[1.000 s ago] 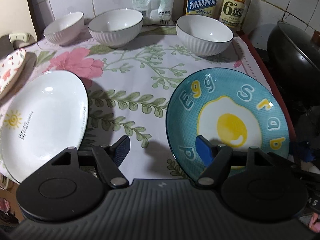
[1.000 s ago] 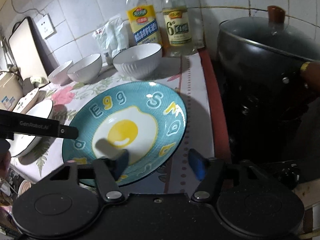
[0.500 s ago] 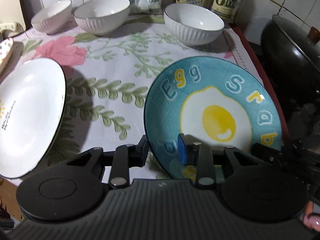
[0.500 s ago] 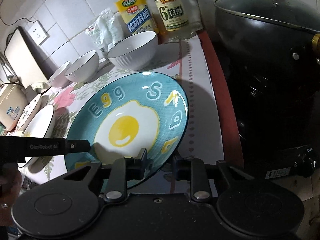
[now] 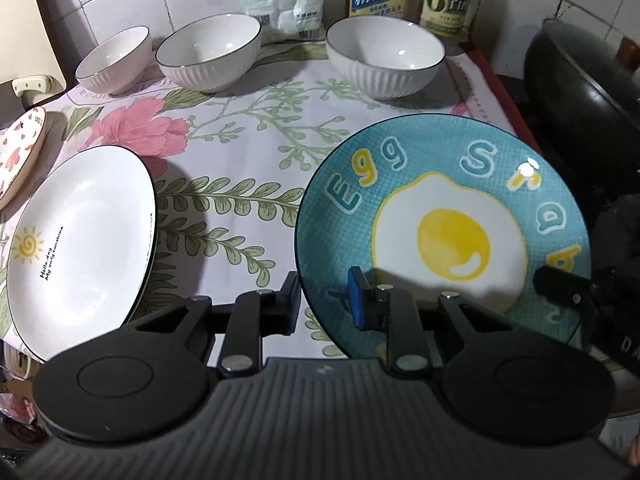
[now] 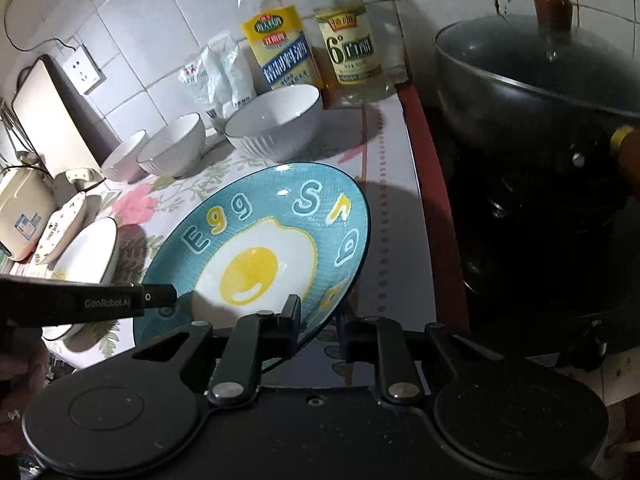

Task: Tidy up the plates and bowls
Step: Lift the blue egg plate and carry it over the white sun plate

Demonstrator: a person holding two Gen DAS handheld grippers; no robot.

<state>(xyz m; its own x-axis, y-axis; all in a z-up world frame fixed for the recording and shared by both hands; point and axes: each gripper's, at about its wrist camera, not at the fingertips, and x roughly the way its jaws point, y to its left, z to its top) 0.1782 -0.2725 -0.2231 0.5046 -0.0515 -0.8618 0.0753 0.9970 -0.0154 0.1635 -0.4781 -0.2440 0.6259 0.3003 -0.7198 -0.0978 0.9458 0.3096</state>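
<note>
Since a second ago both grippers' jaws have narrowed from wide apart onto the blue egg plate's near rim, and they are closing now.

Left wrist view: the left gripper [image 5: 326,300] straddles the blue egg plate [image 5: 440,236], one finger inside the rim, one outside; its pads look pressed to the rim. Left of the fingers lies a white plate [image 5: 80,236]; beyond them stand three bowls [image 5: 386,56], unstacked.

Right wrist view: the right gripper [image 6: 318,328] pinches the same plate's right edge. A black pot [image 6: 540,112] crowds the right side; nothing appears sorted yet.
</note>
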